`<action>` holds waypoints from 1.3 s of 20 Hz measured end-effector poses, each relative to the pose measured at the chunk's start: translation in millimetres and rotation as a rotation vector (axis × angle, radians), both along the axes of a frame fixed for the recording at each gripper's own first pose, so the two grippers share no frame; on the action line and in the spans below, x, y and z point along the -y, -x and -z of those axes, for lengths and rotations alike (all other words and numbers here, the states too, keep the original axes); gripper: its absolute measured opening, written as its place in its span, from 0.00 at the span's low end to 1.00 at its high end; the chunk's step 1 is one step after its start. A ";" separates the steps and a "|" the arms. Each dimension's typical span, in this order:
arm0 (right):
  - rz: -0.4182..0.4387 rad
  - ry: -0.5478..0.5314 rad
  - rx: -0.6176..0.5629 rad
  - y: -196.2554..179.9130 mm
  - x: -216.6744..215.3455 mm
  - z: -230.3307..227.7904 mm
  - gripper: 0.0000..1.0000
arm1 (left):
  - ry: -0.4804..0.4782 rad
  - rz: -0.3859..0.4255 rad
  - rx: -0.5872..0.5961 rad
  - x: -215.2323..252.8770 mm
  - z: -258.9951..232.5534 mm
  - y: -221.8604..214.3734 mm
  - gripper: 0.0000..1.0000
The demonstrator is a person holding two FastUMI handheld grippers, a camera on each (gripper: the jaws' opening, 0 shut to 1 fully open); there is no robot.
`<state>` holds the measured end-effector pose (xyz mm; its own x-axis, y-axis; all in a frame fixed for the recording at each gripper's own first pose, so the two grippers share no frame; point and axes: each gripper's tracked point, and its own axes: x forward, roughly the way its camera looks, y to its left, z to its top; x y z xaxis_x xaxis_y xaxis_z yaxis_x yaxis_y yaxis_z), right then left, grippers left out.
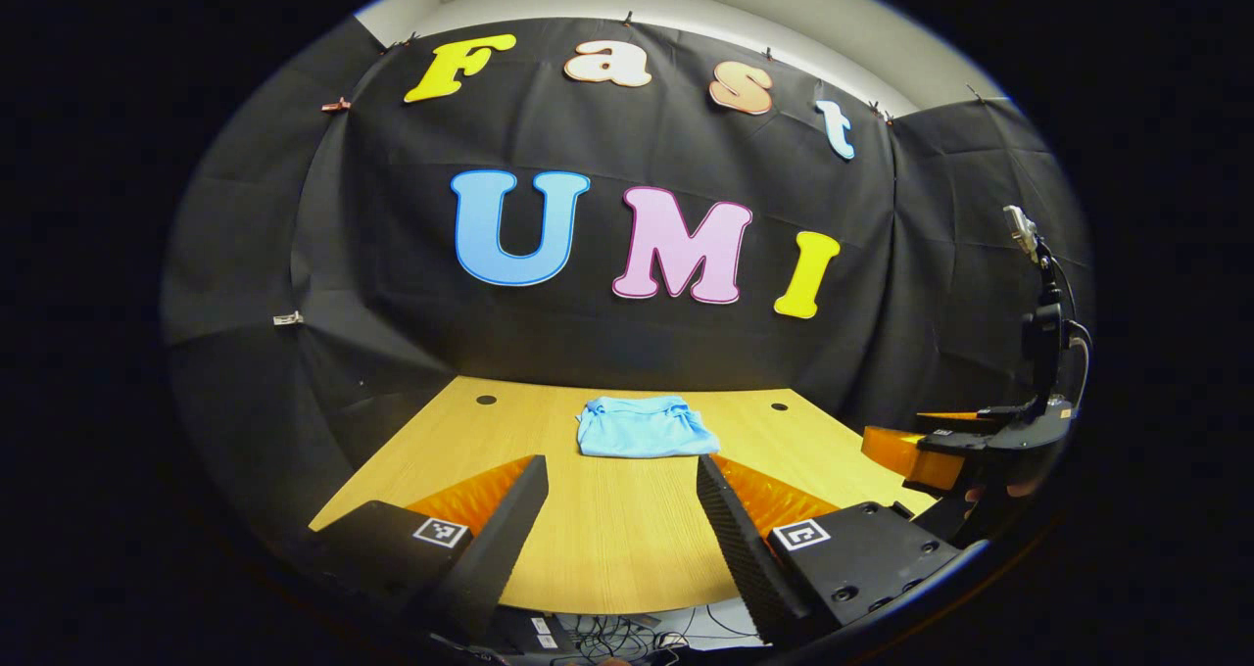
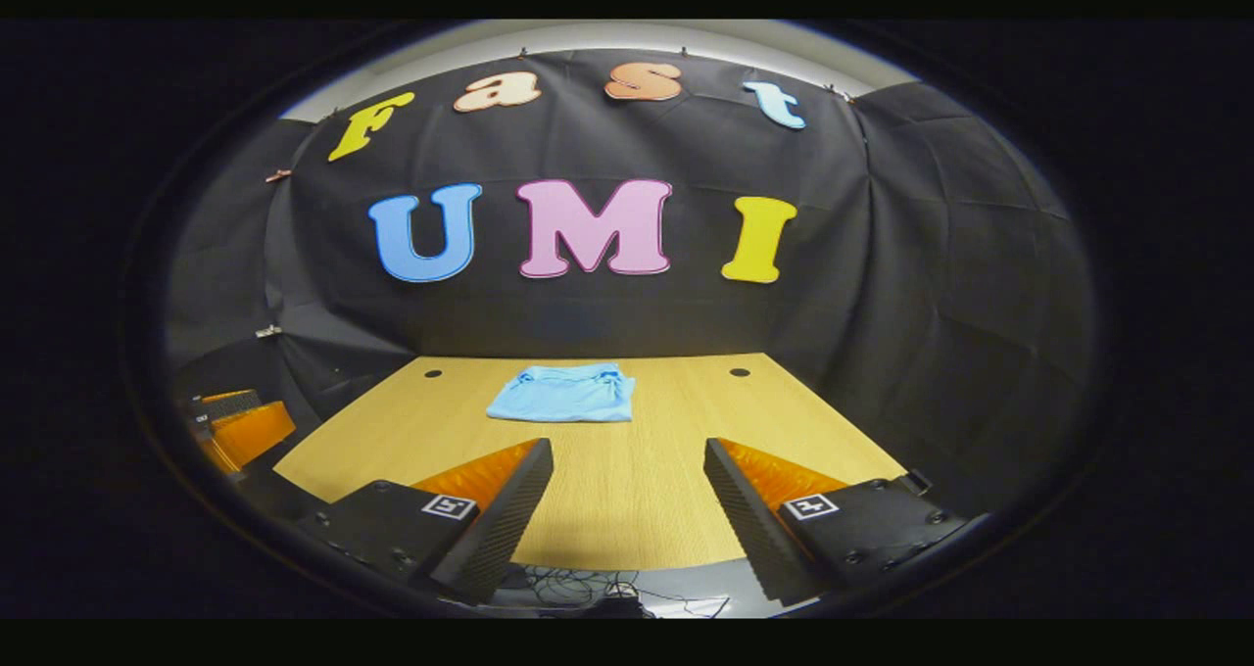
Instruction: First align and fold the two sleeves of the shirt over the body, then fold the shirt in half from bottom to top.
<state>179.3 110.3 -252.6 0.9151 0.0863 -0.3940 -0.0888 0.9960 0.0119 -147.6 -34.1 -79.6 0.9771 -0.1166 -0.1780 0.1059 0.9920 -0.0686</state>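
A light blue shirt lies folded into a small flat rectangle on the far middle of the wooden table. In the right gripper view the same shirt sits left of centre on the table. My left gripper hangs open over the near edge of the table, well short of the shirt, nothing between its fingers. My right gripper is open too, also back at the near edge and apart from the shirt. The right gripper shows at the right edge of the left gripper view.
Two dark round holes sit in the table's far corners. Cables lie below the near edge. The black cloth wall closes the back and sides. In the right gripper view, the left gripper shows at the far left.
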 end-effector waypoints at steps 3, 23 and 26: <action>0.017 -0.011 -0.001 0.0 0.4 0.1 0.98 | -0.001 0.004 0.007 1.7 -4.1 -3.8 0.97; 0.050 0.002 -0.019 -0.2 -0.3 5.6 0.97 | -0.004 0.022 -0.022 -2.4 6.7 -16.8 0.97; 0.055 0.001 -0.026 -0.9 -0.4 5.6 0.98 | -0.004 0.029 -0.026 -0.6 8.1 -20.7 0.97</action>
<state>180.2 110.8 -258.2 0.9080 0.0359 -0.4174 -0.0338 0.9994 0.0126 -127.0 -33.5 -87.7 0.9685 -0.1436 -0.2037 0.1324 0.9889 -0.0676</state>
